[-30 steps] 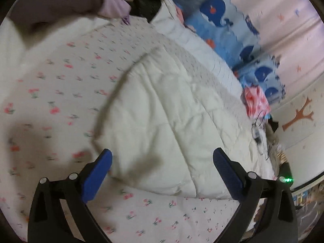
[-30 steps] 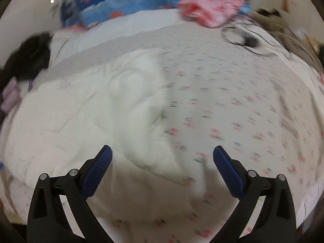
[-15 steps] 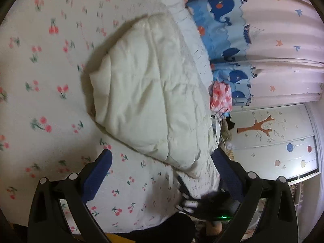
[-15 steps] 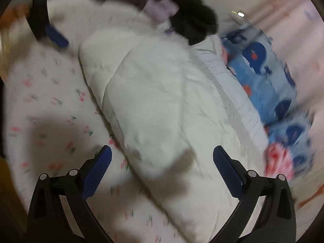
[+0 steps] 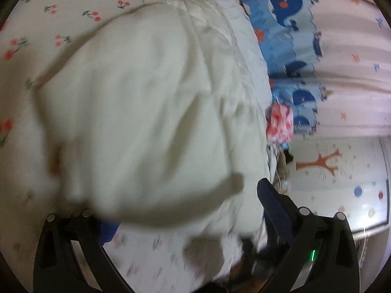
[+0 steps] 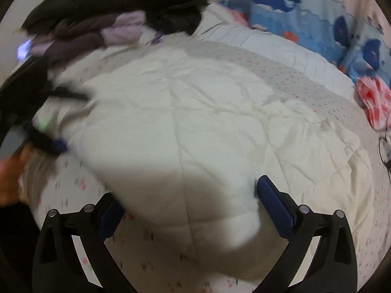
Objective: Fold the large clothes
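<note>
A large cream quilted garment (image 6: 195, 112) lies spread over the bed's cherry-print sheet (image 6: 151, 239). My right gripper (image 6: 193, 210) is open and low over its near edge, a rounded corner of the fabric bulging between the blue fingers. In the left wrist view the same cream garment (image 5: 146, 102) fills the middle, blurred. My left gripper (image 5: 190, 219) is open too, one blue finger (image 5: 108, 227) half hidden under the fabric's edge. The left gripper (image 6: 48, 141) also shows as a dark blur at the garment's left side in the right wrist view.
A heap of dark and lilac clothes (image 6: 117, 17) sits at the head of the bed. Whale-print blue cushions (image 6: 293, 14) line the far side, with a pink-red cloth (image 6: 374, 100) and a black cable (image 6: 386, 151) to the right. A pale wall with a tree decal (image 5: 322, 163) lies beyond.
Both grippers have swung round and dropped close to the cream garment. Its edge now lies between each pair of open fingers, where before it was further ahead.
</note>
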The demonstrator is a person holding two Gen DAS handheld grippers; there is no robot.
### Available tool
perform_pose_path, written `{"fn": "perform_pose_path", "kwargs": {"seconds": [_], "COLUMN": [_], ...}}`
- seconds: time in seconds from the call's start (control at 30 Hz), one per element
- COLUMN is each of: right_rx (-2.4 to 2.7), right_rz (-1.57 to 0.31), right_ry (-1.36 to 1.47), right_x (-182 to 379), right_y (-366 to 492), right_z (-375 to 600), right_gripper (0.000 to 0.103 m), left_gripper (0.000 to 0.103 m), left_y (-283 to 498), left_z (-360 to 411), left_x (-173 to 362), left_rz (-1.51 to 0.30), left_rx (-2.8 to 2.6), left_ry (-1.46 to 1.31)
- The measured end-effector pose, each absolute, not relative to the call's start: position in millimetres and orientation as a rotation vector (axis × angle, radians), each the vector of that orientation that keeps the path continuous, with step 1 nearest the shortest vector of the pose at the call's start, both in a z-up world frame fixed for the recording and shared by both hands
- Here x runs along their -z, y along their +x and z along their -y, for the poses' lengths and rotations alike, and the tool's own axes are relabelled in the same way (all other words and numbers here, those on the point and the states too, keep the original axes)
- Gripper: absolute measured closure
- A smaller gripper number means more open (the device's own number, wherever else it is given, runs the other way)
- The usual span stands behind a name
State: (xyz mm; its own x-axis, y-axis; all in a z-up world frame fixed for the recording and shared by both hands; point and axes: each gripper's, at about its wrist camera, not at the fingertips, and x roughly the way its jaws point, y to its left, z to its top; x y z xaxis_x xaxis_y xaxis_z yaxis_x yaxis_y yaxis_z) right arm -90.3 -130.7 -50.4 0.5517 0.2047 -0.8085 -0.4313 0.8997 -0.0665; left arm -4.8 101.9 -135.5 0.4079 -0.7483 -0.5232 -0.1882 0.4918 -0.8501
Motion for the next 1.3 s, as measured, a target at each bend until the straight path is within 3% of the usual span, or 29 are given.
{"fn": "perform_pose_path", "kwargs": {"seconds": [0.1, 0.17, 0.37, 0.6, 0.73, 0.8, 0.87, 0.9, 0.93, 1.0, 1.07, 1.2, 1.3], "right_rx": [-0.437, -0.421, -0.279, -0.314, -0.205, -0.165, -0.18, -0.164, -0.157, -0.195, -0.235, -0.263, -0.207], "right_rz": [-0.938, -0.972, -1.007, -0.804, -0.934, -0.891, -0.833, -0.819, -0.805, -0.742, -0.669, -0.608, -0.759], "right_ry": [-0.166, 0.05, 0.939, 1.156, 1.001, 1.066, 1.102, 1.082, 1.069, 1.04, 0.992, 0.94, 0.938], "right_x": [42, 35, 100, 106, 119, 120, 117, 111, 107, 89, 58, 27, 59], "right_y": [-103, -123, -163, -139, -134, -131, -123, -120, -119, -118, -127, -152, -165], "right_z": [174, 234, 415, 433, 421, 425, 422, 418, 415, 409, 407, 412, 435], "right_gripper": [0.006, 0.006, 0.006, 0.006, 0.009, 0.01, 0.025, 0.06, 0.074, 0.079, 0.082, 0.083, 0.071], "left_gripper": [0.007, 0.007, 0.007, 0.008, 0.008, 0.008, 0.013, 0.032, 0.044, 0.059, 0.066, 0.067, 0.059], "left_y": [5, 6, 7, 3, 5, 7, 7, 6, 6, 3, -6, -36, -37], "left_z": [-103, -101, -98, -110, -110, -106, -103, -102, -103, -106, -103, -100, -102], "left_x": [142, 139, 136, 139, 138, 138, 136, 135, 133, 121, 98, 78, 108], "left_rz": [-1.102, -1.097, -1.097, -1.058, -1.059, -1.065, -1.045, -1.04, -1.032, -0.985, -0.909, -0.851, -0.976], "left_rx": [0.355, 0.346, 0.341, 0.352, 0.345, 0.328, 0.322, 0.32, 0.335, 0.37, 0.419, 0.513, 0.484], "left_ry": [-1.068, -1.059, -1.04, -1.122, -1.113, -1.087, -1.06, -1.041, -1.026, -0.987, -0.903, -0.84, -0.888]}}
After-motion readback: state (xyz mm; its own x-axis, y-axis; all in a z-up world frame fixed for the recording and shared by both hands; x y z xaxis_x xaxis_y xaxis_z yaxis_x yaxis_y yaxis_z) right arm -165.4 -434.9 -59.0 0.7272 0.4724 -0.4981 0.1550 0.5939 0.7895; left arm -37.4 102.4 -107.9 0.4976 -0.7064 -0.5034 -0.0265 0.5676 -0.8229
